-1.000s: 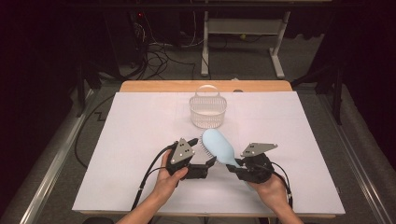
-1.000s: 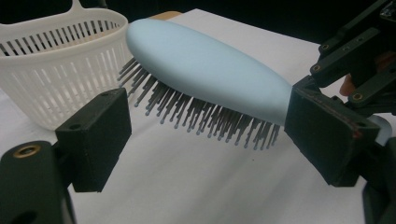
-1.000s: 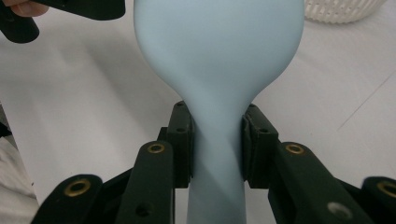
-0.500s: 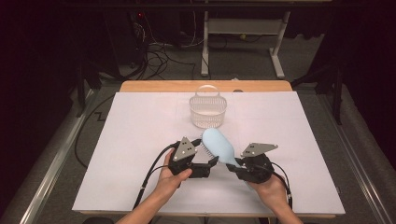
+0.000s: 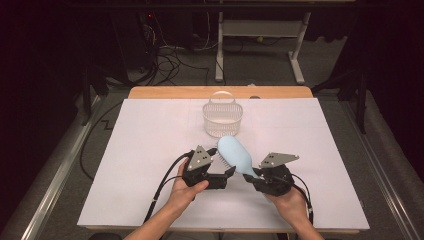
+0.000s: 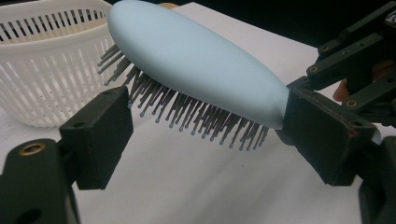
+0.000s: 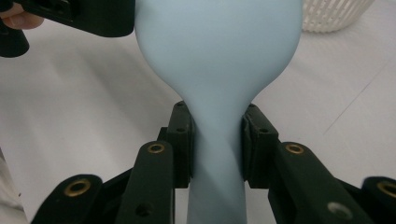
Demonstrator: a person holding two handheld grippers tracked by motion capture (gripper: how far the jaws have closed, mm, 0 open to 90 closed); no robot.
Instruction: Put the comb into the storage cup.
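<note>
White paper covers the table (image 5: 150,150). A pale blue oval plastic hairbrush (image 5: 235,155) is held above it by its handle, clamped in the right gripper (image 5: 252,176), just short of the white slotted plastic basket (image 5: 222,118); placing appears left. The left gripper (image 5: 226,172) is spread wide around the bristles, gripping nothing. Both forearms are low, angled inward.

One light blue hairbrush (image 5: 236,155) is seen, and one white slotted basket (image 5: 223,118) is counted on the one white table sheet (image 5: 150,150). Two black grippers are counted: one left gripper (image 5: 226,175) and one right gripper (image 5: 254,176). Two hands are seen, one left hand (image 5: 186,189) and one right hand (image 5: 287,197).
</note>
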